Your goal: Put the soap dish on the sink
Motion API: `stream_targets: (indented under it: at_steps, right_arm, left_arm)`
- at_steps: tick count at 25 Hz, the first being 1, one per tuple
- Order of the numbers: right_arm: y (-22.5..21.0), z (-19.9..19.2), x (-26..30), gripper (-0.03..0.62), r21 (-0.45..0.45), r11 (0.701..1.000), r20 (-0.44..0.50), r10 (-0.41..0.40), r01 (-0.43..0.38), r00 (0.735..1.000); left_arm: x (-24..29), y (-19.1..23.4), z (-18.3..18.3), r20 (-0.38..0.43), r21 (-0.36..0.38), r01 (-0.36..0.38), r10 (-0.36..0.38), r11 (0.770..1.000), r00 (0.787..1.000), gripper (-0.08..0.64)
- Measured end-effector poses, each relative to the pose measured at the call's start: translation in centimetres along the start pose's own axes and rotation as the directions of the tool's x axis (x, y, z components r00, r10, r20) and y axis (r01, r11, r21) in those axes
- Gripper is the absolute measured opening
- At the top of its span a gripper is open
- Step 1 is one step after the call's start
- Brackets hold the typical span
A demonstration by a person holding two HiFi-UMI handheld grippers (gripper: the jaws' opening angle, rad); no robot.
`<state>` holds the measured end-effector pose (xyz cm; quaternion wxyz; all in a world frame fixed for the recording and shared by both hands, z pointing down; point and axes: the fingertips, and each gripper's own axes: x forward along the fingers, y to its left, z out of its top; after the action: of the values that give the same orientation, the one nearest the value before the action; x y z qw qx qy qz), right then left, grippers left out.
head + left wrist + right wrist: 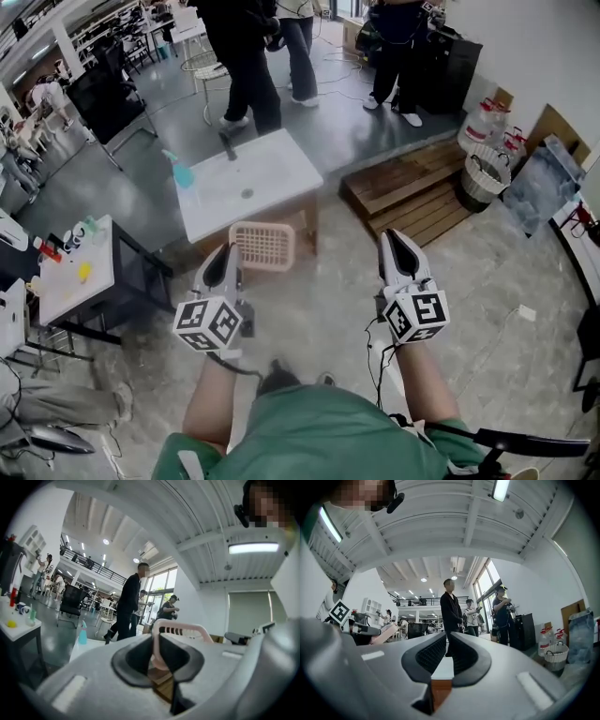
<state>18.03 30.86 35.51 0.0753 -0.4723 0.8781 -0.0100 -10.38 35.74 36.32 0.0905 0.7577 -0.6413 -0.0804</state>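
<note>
- Left gripper first: its fingers are clamped on the thin pink rim of the soap dish. It's an edge grip, probably so the base is free to land flat.
- The dish hangs in the air by the near edge of the white sink, not on it yet.
- Right gripper: fingers all but touching, nothing between them. It rides alongside, apparently as the spare.
- On the sink, the faucet stands at the back and a blue spray bottle on the left corner.
- Hard to read: the left gripper's body hides most of the dish in its own view, and the head view can't settle the dish's height above the sink. Whether anything lies in the dish, I can't tell.
</note>
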Motion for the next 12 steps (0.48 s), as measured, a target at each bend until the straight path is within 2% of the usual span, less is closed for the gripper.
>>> stream_targets:
  at_steps: [6, 12]
  right_arm:
    - [-2.4, -1.1, 2.2, 0.025, 0.023, 0.999, -0.008, -0.026, 0.026, 1.0]
    - [-3.7, -2.8, 7.6, 0.025, -0.001, 0.999, -0.048, -0.046, 0.046, 0.998]
  left_arm:
    - [3.3, 1.3, -0.4, -0.008, -0.017, -0.007, 0.007, 1.0, 1.0, 0.044]
    - [9.0, 5.7, -1.4, -0.021, -0.069, -0.003, 0.002, 0.998, 1.0, 0.044]
